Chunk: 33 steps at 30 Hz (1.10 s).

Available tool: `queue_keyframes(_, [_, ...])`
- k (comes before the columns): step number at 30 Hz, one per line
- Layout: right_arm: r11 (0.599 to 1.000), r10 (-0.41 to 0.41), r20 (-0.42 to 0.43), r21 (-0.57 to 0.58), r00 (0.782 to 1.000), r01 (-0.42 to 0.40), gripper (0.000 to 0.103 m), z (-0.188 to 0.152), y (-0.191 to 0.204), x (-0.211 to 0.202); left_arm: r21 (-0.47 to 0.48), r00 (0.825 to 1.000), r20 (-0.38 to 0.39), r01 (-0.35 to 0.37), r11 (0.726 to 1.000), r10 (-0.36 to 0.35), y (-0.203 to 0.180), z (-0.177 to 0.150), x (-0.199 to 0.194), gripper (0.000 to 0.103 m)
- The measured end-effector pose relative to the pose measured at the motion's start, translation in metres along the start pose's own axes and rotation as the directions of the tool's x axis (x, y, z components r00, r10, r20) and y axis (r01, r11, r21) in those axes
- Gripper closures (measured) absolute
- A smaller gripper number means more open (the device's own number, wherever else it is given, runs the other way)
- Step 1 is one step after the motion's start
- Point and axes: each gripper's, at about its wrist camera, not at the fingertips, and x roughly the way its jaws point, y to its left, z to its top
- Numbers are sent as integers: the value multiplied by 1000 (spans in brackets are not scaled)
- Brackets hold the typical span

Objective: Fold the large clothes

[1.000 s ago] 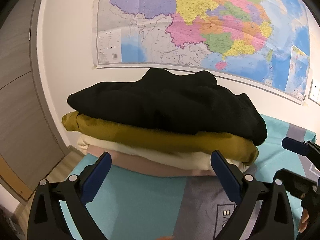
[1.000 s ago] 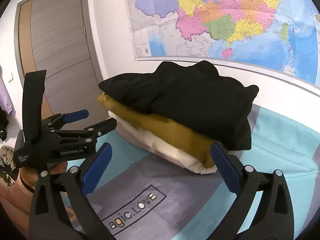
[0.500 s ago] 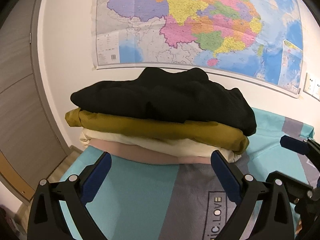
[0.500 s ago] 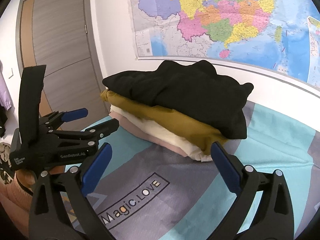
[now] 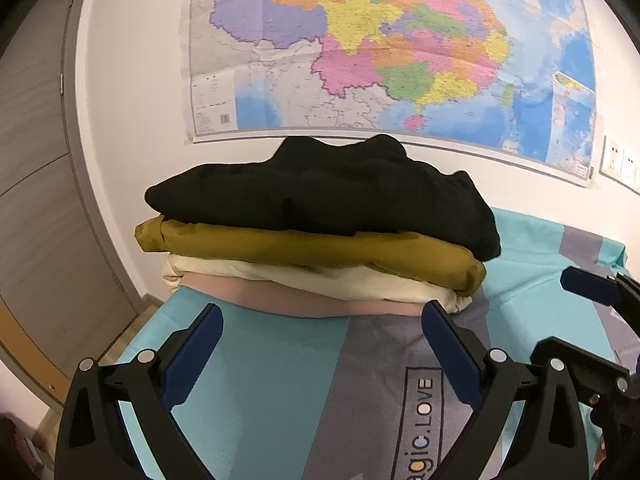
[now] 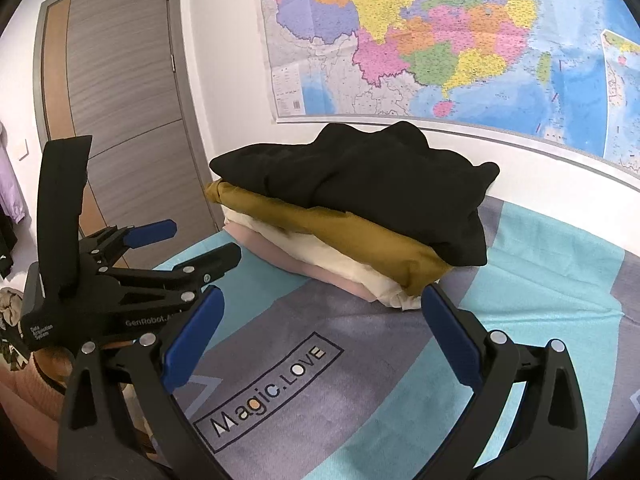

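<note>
A stack of folded clothes sits at the far end of the bed against the wall: a black garment on top, a mustard one under it, then a cream one and a pink one. The stack also shows in the right wrist view. My left gripper is open and empty, short of the stack above the bed. My right gripper is open and empty, also short of the stack. The left gripper also shows at the left of the right wrist view.
The bed has a teal and grey cover printed "Magic.LOVE". A large map hangs on the white wall behind the stack. A grey door stands to the left. Wall sockets are at the far right.
Both grippers have drawn back from the stack, which now looks smaller and farther. More of the cover and its lettering shows. Both stay open and empty.
</note>
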Motion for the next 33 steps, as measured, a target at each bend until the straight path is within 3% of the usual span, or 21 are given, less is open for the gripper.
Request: queue_keyframes(33, [1000, 0, -9, 29, 1000, 0, 6, -8, 1, -8, 15, 1000, -2, 10, 1000, -10, -2, -6, -6, 7])
